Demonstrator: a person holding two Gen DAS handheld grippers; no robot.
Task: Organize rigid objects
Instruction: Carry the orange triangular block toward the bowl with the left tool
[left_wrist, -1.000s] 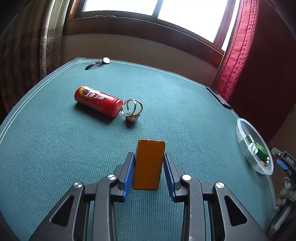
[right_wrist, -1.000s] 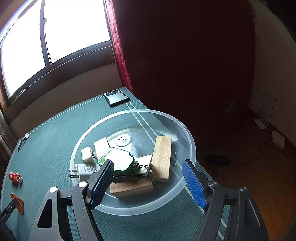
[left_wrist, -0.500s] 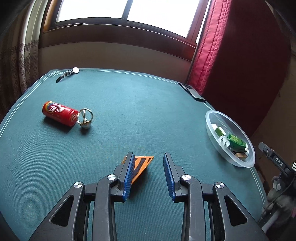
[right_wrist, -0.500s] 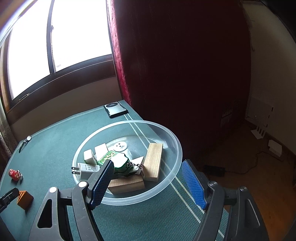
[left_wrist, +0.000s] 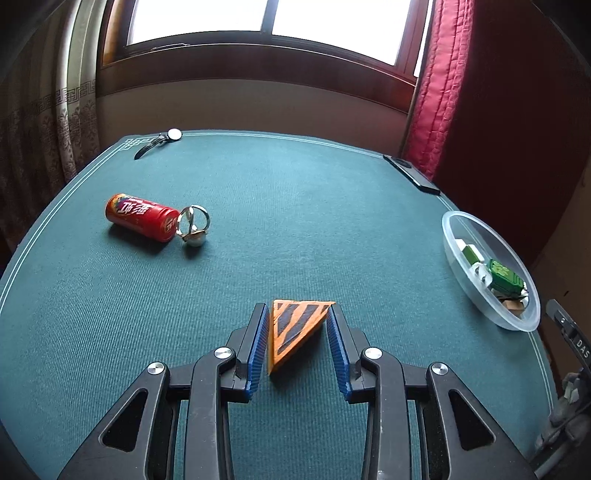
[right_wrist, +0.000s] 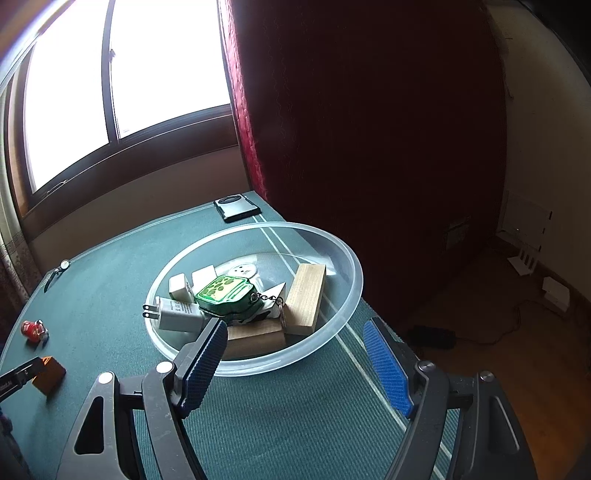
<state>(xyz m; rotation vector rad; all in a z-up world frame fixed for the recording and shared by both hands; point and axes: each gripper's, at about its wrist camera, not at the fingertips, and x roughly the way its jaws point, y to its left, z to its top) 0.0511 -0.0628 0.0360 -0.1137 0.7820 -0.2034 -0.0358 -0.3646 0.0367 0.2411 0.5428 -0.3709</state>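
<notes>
Two views. Left wrist: left claw clamps orange wedge over green counter; red can, key ring beyond. Right wrist: right claw gapes empty before clear bowl holding wood blocks, charger. Window, red curtain behind.

Orange wedge block, black stripes on top, clamped between blue pads; clear bowl at 2 o'clock, part-filled.
</notes>
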